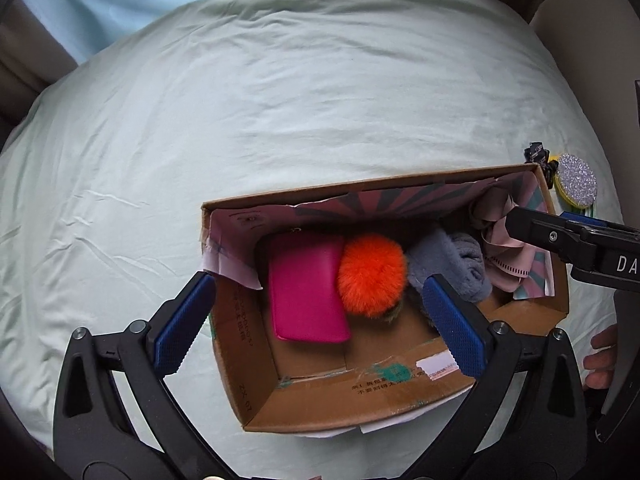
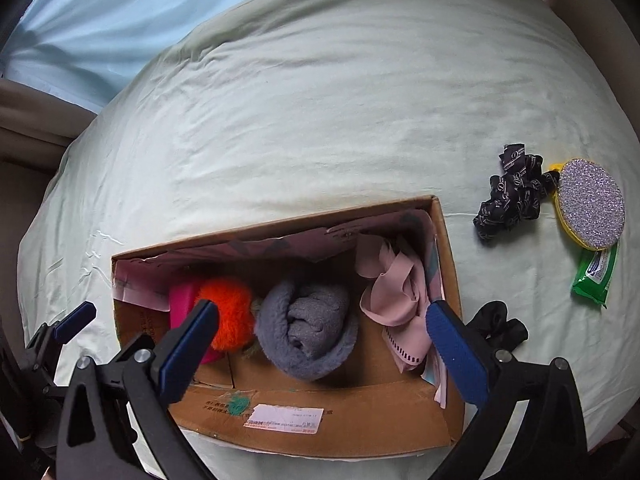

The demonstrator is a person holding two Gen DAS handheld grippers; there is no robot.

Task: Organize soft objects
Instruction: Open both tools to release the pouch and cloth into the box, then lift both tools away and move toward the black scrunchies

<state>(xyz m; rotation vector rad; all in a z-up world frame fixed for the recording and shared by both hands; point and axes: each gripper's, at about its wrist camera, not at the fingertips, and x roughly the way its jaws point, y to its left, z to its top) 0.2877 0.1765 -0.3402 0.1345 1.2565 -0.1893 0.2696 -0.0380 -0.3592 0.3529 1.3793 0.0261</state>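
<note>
Both cameras look steeply down along their own gripper fingers from close above an open cardboard box (image 1: 256,360) near the bed's (image 1: 280,100) front edge. The left wrist view sits over the box's left end; the right wrist view sits over its right end (image 2: 448,264). Both share the box's inside and the sheet beyond.

pink pouch (image 2: 182,300) half hidden behind pompom (image 2: 230,312)

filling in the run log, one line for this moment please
left tool: open, empty | right tool: open, empty | cardboard box: pink pad, orange pompom, grey cloth, pink ribbon
</note>
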